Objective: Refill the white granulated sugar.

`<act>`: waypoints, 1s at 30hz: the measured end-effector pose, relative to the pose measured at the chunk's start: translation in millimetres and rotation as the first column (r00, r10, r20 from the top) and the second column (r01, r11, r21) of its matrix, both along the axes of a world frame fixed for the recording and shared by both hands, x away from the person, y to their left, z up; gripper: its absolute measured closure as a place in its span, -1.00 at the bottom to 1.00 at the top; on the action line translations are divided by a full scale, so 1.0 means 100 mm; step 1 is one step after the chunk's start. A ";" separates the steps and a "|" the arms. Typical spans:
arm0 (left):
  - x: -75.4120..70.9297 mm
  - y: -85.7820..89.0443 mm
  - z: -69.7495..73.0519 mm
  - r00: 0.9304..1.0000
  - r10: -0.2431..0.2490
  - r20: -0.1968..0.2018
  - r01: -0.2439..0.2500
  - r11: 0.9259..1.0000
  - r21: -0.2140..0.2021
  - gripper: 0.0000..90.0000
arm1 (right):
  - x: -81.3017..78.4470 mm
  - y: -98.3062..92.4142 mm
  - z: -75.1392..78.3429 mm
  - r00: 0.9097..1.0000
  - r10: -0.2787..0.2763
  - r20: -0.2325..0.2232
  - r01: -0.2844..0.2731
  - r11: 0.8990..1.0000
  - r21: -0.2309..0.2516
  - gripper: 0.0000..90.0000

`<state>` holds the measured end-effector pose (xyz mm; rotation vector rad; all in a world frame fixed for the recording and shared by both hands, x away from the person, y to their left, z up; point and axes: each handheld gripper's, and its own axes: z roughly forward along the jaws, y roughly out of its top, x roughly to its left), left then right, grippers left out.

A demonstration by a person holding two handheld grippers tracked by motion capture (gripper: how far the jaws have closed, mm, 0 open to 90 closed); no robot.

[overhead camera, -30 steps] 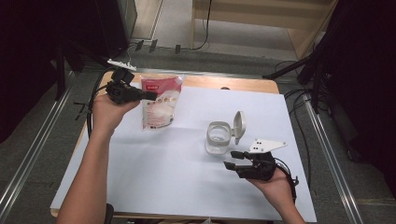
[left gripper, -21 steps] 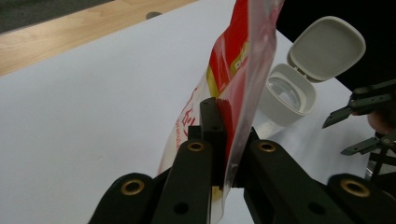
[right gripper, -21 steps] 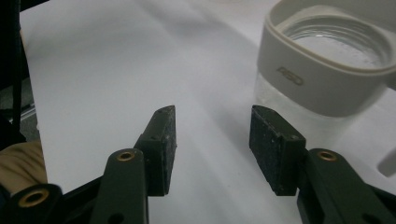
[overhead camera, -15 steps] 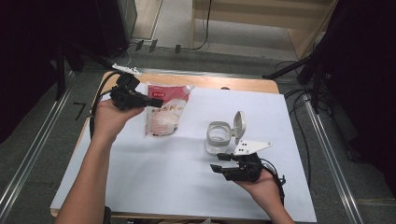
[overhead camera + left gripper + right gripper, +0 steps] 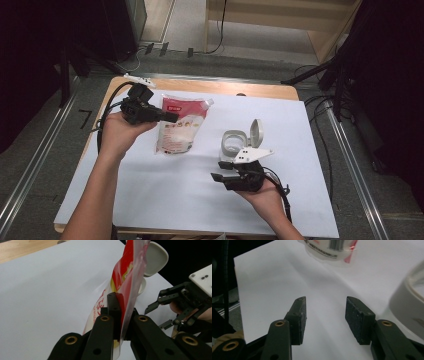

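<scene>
Container [image 5: 235,142] with raised lid sits beside right gripper [image 5: 220,175].

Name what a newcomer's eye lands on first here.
The red-and-white pouch at the white sheet's far left, its edge clamped in the left hand-held gripper. Next, the white container with its flip lid open, mid-table, just beyond the empty, open right hand-held gripper.

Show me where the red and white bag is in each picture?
High view: the bag is left of middle, its top corner pinched by the left gripper.
Left gripper view: the bag stands edge-on in the middle, clamped between the black jaws.
Right gripper view: the bag is at the top edge.
Shared landmark: the round white container.
</scene>
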<state>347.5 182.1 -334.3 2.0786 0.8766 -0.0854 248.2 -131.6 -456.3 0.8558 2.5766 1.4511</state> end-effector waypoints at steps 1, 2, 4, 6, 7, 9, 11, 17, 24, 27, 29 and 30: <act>-0.01 0.00 0.01 1.000 0.000 -0.001 0.000 1.000 -0.001 1.00 | 0.01 0.04 0.00 1.000 0.006 0.007 -0.006 1.000 -0.005 0.16; -0.01 0.00 0.01 1.000 -0.003 0.001 0.003 1.000 -0.006 1.00 | 0.02 0.08 0.00 1.000 0.010 0.021 -0.010 1.000 -0.015 0.16; -0.01 0.01 0.03 1.000 -0.001 -0.004 0.001 1.000 -0.002 1.00 | 0.04 0.14 0.00 1.000 0.011 0.016 -0.011 1.000 -0.013 0.16; -0.03 0.00 0.05 1.000 0.006 -0.009 -0.006 1.000 -0.009 1.00 | 0.06 0.19 0.00 1.000 0.005 0.015 -0.005 1.000 -0.018 0.16; -0.03 0.00 0.06 1.000 0.002 -0.008 -0.002 1.000 -0.012 1.00 | 0.07 0.22 0.00 1.000 0.007 0.010 -0.007 1.000 -0.014 0.16; -0.05 -0.01 0.09 1.000 0.003 -0.007 -0.003 1.000 -0.007 1.00 | 0.09 0.27 -0.02 1.000 0.007 0.010 -0.007 1.000 -0.019 0.16; -0.07 -0.03 0.12 1.000 0.000 0.002 0.000 1.000 0.004 1.00 | 0.14 0.37 -0.06 1.000 0.009 -0.011 -0.009 1.000 -0.014 0.21; -0.10 -0.05 0.14 1.000 -0.014 0.002 0.014 1.000 -0.004 1.00 | 0.19 0.53 -0.12 1.000 -0.002 -0.009 0.002 1.000 -0.021 0.19; -0.12 -0.08 0.16 1.000 -0.020 0.006 0.020 1.000 0.004 1.00 | 0.26 0.67 -0.19 1.000 -0.019 -0.016 0.019 1.000 -0.007 0.18; -0.13 -0.09 0.17 1.000 -0.028 0.004 0.028 1.000 0.006 1.00 | 0.29 0.70 -0.23 0.999 -0.034 -0.029 0.035 0.999 0.007 0.18; -0.14 -0.11 0.17 0.999 -0.034 -0.006 0.034 0.999 0.000 1.00 | 0.30 0.73 -0.26 0.999 -0.042 -0.028 0.042 0.999 0.013 0.18; -0.14 -0.11 0.17 0.999 -0.035 -0.004 0.035 0.999 0.001 1.00 | 0.30 0.74 -0.27 0.998 -0.049 -0.025 0.050 0.999 0.009 0.19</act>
